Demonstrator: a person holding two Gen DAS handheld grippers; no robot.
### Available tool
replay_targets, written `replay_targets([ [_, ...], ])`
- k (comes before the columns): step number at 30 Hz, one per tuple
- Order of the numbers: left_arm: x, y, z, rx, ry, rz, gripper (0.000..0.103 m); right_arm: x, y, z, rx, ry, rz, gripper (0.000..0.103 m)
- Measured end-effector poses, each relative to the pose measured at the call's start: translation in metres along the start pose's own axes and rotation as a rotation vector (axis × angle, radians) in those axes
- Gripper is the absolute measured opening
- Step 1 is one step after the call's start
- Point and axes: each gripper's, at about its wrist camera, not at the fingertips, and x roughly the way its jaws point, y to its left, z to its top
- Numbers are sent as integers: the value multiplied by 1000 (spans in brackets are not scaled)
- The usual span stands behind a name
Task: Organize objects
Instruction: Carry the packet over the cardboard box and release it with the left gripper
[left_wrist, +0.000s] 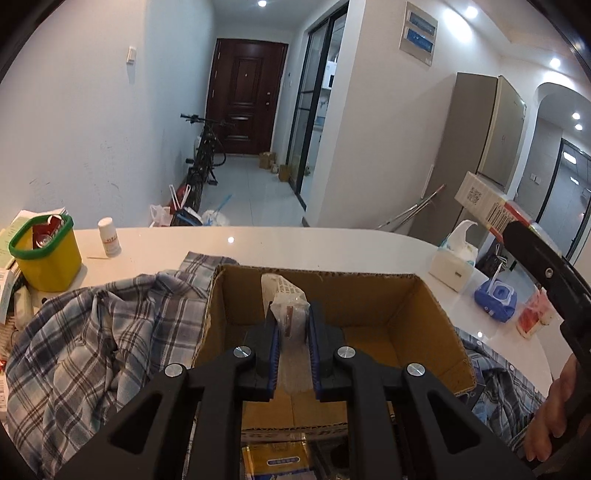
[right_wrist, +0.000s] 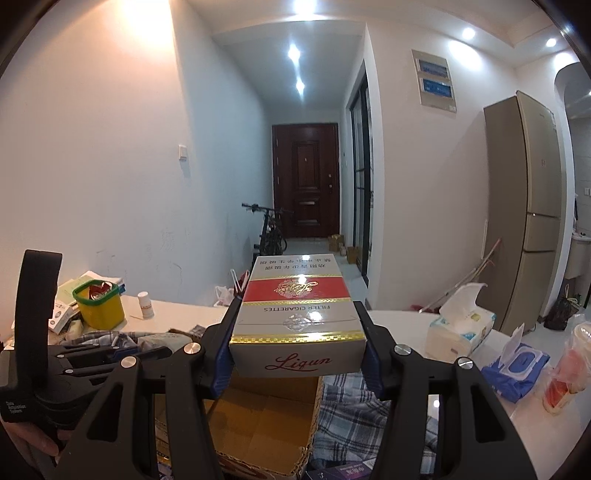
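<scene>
My left gripper (left_wrist: 291, 328) is shut on a small clear plastic packet (left_wrist: 286, 308) with a brown and white item inside. It holds the packet over the open cardboard box (left_wrist: 413, 314), inside the box's walls. My right gripper (right_wrist: 297, 349) is shut on a white, red and gold cigarette carton (right_wrist: 297, 314), held level above the same cardboard box (right_wrist: 266, 424). In the left wrist view that carton (left_wrist: 487, 203) shows at the right edge, above the counter. The left gripper's body (right_wrist: 74, 369) appears at the left of the right wrist view.
A plaid shirt (left_wrist: 103, 339) lies bunched around the box on the white counter (left_wrist: 295, 243). A yellow tub with green rim (left_wrist: 46, 254) and a white bottle (left_wrist: 109, 237) stand at the left. A tissue box (right_wrist: 460, 326), a blue wipes pack (right_wrist: 517, 369) and a red-filled bag (right_wrist: 565, 376) sit at the right.
</scene>
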Motion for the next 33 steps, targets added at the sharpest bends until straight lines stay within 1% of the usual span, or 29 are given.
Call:
replay_targets([
  [5,8,2,-4,-16,43,0,13,10,-6,-5,43,76,37,55],
  [9,7,1,-4,-10,32,20,14,14,-1,-9,15,83,14,55],
  [10,6,1,-4,-7,26,35,24,14,0,-10,9,81,10,55],
  [11,3,1,-3,-5,15,56,44,14,1,-11,5,79,11,55],
  [12,1,1,-3,-5,0,73,59,14,3,-11,4,79,18,55],
  [13,-3,1,-2,-6,-26,91,82,13,3,-11,7,78,27,55],
  [14,-11,2,-2,-8,-74,104,85,12,3,-10,9,77,35,55],
  [16,-20,2,0,-4,-122,104,86,11,5,-10,4,72,40,55],
  [20,-38,7,3,-34,-207,92,86,9,8,-11,-10,62,41,55],
  [21,-41,8,3,-36,-215,95,87,10,8,-11,-10,64,44,55],
  [25,-45,9,6,-37,-234,157,103,14,8,-14,5,79,51,55],
  [27,-45,9,5,-45,-255,182,103,16,7,-17,29,79,49,55],
  [29,-44,8,8,-36,-252,197,103,22,8,-20,33,102,59,55],
  [33,-47,4,9,-9,-263,198,103,27,7,-24,52,131,76,55],
])
